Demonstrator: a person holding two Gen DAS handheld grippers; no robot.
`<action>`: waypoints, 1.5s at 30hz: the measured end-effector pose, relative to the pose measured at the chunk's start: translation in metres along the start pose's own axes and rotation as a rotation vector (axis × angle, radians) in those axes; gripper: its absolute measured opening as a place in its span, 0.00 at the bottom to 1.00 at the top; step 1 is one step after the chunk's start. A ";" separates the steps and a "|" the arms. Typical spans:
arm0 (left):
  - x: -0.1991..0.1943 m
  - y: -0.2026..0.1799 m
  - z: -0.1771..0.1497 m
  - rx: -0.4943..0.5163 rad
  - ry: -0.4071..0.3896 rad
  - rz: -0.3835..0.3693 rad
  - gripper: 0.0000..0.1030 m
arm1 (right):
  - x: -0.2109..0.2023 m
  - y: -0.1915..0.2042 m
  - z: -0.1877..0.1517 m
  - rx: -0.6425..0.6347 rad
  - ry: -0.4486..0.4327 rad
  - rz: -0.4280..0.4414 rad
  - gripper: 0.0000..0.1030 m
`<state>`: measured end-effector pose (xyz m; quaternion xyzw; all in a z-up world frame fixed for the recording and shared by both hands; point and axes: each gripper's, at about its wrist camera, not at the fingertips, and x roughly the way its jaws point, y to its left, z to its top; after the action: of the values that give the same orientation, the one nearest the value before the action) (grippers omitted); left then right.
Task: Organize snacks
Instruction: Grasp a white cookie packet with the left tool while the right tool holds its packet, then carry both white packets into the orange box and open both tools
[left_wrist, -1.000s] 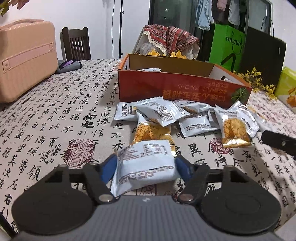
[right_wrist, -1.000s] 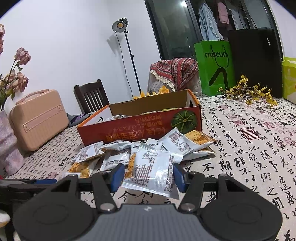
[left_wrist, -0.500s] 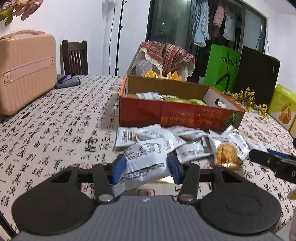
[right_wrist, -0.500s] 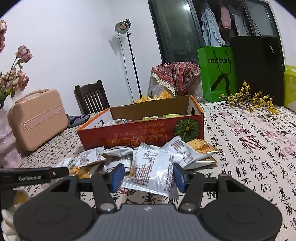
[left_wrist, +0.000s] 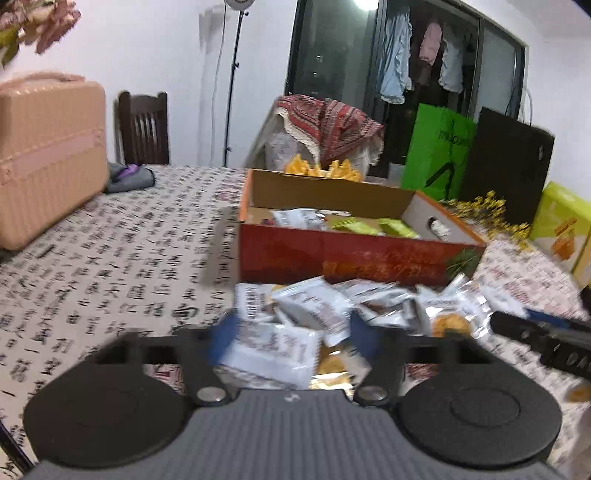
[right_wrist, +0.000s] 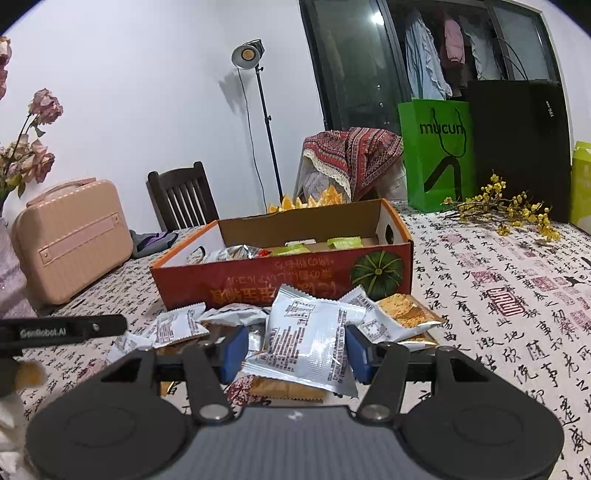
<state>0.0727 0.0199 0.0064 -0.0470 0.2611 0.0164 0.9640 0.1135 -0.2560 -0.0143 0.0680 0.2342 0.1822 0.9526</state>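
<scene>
While the left tool (left_wrist: 291, 334) is hanging low over the bench (left_wrist: 122, 258), its jaws are opening, and a white snack packet (left_wrist: 271, 350) is sitting between the blue pads, blurred, touching the left pad at most and clear of the right one. Beyond it a heap of packets (left_wrist: 354, 306) is lying just in front of the red box (left_wrist: 332, 254), which is holding more packets. Over on the right, the right tool (right_wrist: 295, 349) is gripping another white packet (right_wrist: 308, 339) between its pads, near that same heap and the box (right_wrist: 280, 280).
</scene>
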 end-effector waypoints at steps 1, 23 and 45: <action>0.002 -0.001 -0.003 0.022 0.005 0.019 0.79 | 0.001 0.001 -0.001 -0.001 0.004 0.001 0.55; 0.030 0.027 -0.019 -0.044 0.080 -0.027 0.16 | -0.003 0.007 -0.006 -0.012 0.012 0.005 0.55; -0.011 -0.003 0.038 0.029 -0.144 -0.070 0.15 | -0.008 0.012 0.019 -0.041 -0.050 0.007 0.55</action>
<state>0.0827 0.0209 0.0450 -0.0408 0.1896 -0.0177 0.9809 0.1119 -0.2489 0.0081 0.0536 0.2061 0.1885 0.9587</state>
